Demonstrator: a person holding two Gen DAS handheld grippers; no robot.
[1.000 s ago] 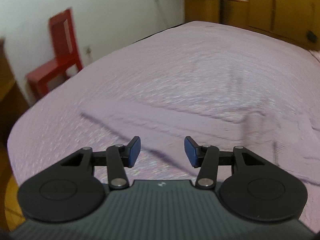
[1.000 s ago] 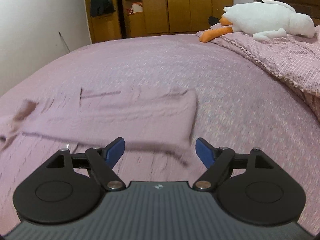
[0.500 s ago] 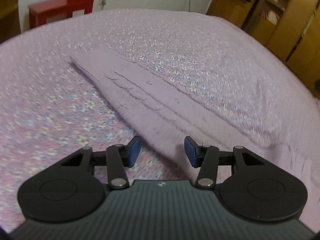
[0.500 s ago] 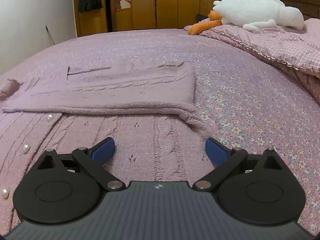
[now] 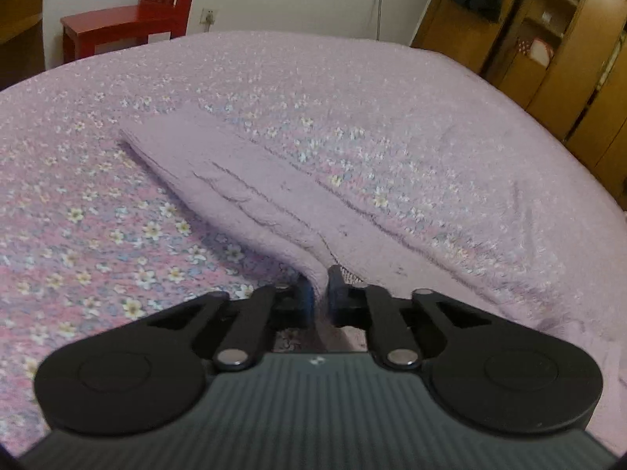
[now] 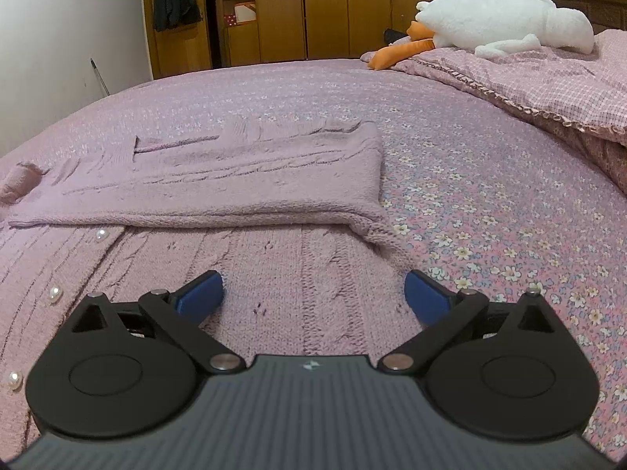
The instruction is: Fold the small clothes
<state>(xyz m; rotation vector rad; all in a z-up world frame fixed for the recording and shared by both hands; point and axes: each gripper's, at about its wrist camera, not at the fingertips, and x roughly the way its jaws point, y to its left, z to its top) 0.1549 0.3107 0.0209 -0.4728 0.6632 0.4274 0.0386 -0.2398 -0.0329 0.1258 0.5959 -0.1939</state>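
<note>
1. The left gripper [image 5: 320, 293] is pinched tight on a fold of the lilac knitted cardigan [image 6: 250, 196]; its jaws have just been closing and the knit is squeezed between the pads, rising into them in a small ridge.
2. From that grip a sleeve [image 5: 219, 180] runs straight ahead and away to the gripper's left, its long axis slanting across the flowered bedspread [image 5: 98, 215] with the cuff at the far end. Any fold from here would, by the look of it, carry that sleeve back across the body of the garment.
3. The right gripper [image 6: 313, 295] stands wide apart, its jaws having just been opening, and holds nothing. It hovers low over the cardigan's cable-knit front, which lies directly under and ahead of it.
4. Ahead of the right gripper the other sleeve [image 6: 235, 168] already lies folded crosswise over the body, its long axis running side to side. To its left a row of pearl buttons [image 6: 55, 293] marks the front opening.
5. The left hand is the one engaged; the right is nearer the body and hem edge, free to pin or lift.
6. Nothing blocks the way. A white plush goose [image 6: 505, 19] and a checked quilt [image 6: 548, 74] lie well off to the right gripper's far right; a red chair [image 5: 129, 19] and wooden wardrobes [image 6: 325, 8] stand beyond the bed.
</note>
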